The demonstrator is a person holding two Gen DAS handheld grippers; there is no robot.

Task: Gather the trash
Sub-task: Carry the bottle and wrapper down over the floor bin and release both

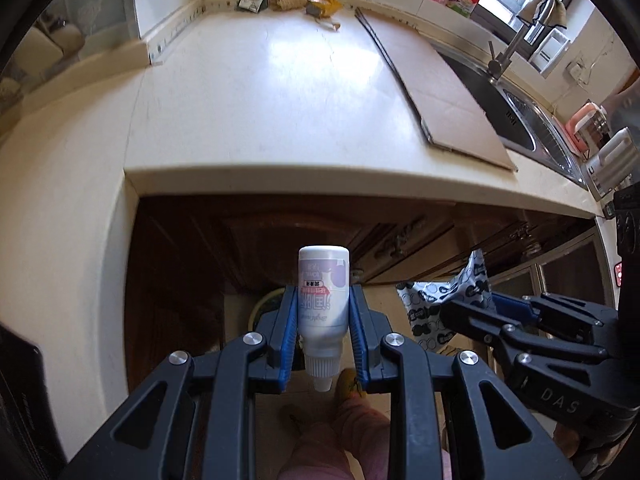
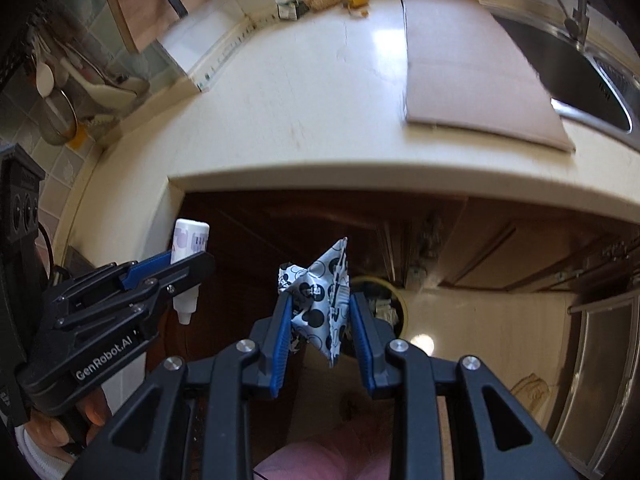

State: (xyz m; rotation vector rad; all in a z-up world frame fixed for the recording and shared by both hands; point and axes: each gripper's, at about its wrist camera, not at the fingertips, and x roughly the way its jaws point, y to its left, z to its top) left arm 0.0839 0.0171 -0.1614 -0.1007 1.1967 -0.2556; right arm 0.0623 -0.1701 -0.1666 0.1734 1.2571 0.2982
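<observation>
My left gripper is shut on a small white plastic bottle with a pink and purple label, cap pointing back at the camera. My right gripper is shut on a crumpled white wrapper printed with black cartoon mouse heads. Both hang in front of the counter edge, above the floor. In the right wrist view the left gripper and the bottle show at the left. The wrapper and right gripper show at the right of the left wrist view. A round bin with trash inside sits on the floor behind the wrapper.
A cream countertop runs above dark wooden cabinet doors. A flat cardboard sheet lies beside a steel sink with a tap. Wrappers and scraps lie at the counter's back. A person's pink-clad leg is below.
</observation>
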